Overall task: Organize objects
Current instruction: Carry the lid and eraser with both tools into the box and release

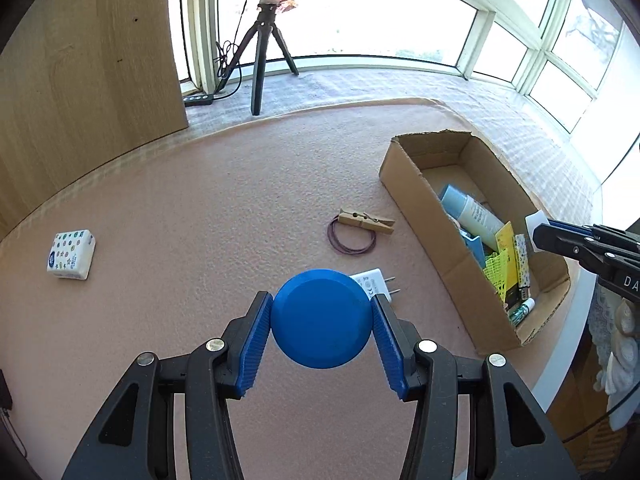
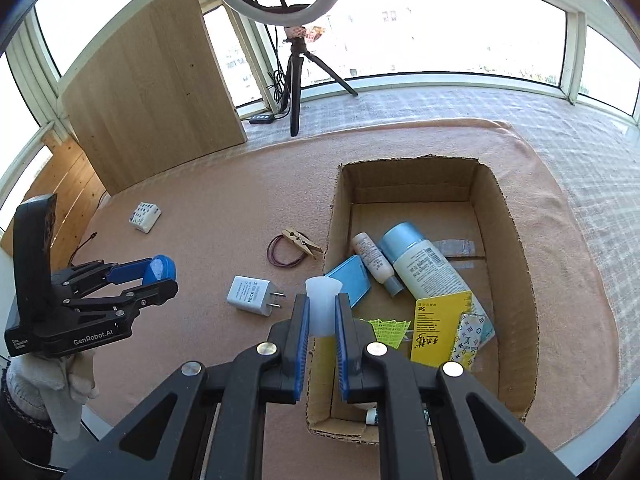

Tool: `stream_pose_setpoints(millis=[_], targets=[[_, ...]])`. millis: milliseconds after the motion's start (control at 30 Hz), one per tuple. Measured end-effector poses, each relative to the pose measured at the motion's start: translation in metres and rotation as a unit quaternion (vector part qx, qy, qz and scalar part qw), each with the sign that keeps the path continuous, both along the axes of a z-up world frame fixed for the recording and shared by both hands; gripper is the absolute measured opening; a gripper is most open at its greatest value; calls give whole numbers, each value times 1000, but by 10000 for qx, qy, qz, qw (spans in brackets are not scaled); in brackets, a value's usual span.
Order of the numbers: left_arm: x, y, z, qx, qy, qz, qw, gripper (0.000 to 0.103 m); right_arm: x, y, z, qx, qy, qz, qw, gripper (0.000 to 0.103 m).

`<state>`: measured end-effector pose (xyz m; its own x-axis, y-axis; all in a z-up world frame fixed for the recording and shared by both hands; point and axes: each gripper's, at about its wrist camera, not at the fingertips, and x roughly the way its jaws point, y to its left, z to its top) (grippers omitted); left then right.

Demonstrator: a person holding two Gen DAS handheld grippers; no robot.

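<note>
My left gripper (image 1: 322,312) is shut on a round blue lid (image 1: 321,319), held above the pink cloth; the same gripper (image 2: 160,276) and blue lid (image 2: 162,268) show at the left of the right wrist view. My right gripper (image 2: 322,312) is shut on a small bottle with a white translucent cap (image 2: 322,304) and yellow body, held over the near left wall of the cardboard box (image 2: 516,248). That right gripper (image 1: 538,234) reaches over the box (image 1: 404,184) in the left wrist view. Loose on the cloth lie a white charger (image 2: 252,295), a clothespin (image 2: 301,242), a hair band (image 2: 280,258) and a tissue pack (image 2: 145,216).
The box holds a light blue bottle (image 2: 420,264), a small white bottle (image 2: 374,258), a blue case (image 2: 348,280), a yellow card (image 2: 438,326) and other small items. A tripod with ring light (image 2: 296,80) and a wooden board (image 2: 152,108) stand at the back. A gloved hand (image 2: 64,384) holds the left tool.
</note>
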<state>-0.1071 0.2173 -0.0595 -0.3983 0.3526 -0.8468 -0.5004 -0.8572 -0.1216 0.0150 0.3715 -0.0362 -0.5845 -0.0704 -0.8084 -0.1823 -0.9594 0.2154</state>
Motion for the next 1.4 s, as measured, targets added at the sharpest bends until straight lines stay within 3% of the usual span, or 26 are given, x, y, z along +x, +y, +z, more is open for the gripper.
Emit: stream_pose_setpoints(millis=[267,533,1067,1167,1200,1267,1300,1400], targets=[[-12,81,8,119,106,-524,9985,54,0,51,4,145,53,-334,9993,11],[-33,138,2,158,64,-755,9970,54,-10,73,-7,132,-60,-385,9992,11],[-63,185,-9,87,70,-836,9964,54,-20,93,-20,81,-207,-483,9986,13],[-67,190,-9,76,91,-910,9958,54,-22,96,-21,73,-209,-510,9985,18],[-67,191,-9,64,114,-907,9958,58,-22,97,-21,14,-199,-501,9985,25],[-67,191,-6,58,183,-874,9960,76,-21,99,-21,-52,-178,-531,9984,42],[-66,189,-5,65,228,-870,9959,77,-20,99,-20,-29,-154,-556,9983,52],[-65,187,-2,38,289,-875,9957,77,-18,99,-19,53,-138,-588,9982,57]])
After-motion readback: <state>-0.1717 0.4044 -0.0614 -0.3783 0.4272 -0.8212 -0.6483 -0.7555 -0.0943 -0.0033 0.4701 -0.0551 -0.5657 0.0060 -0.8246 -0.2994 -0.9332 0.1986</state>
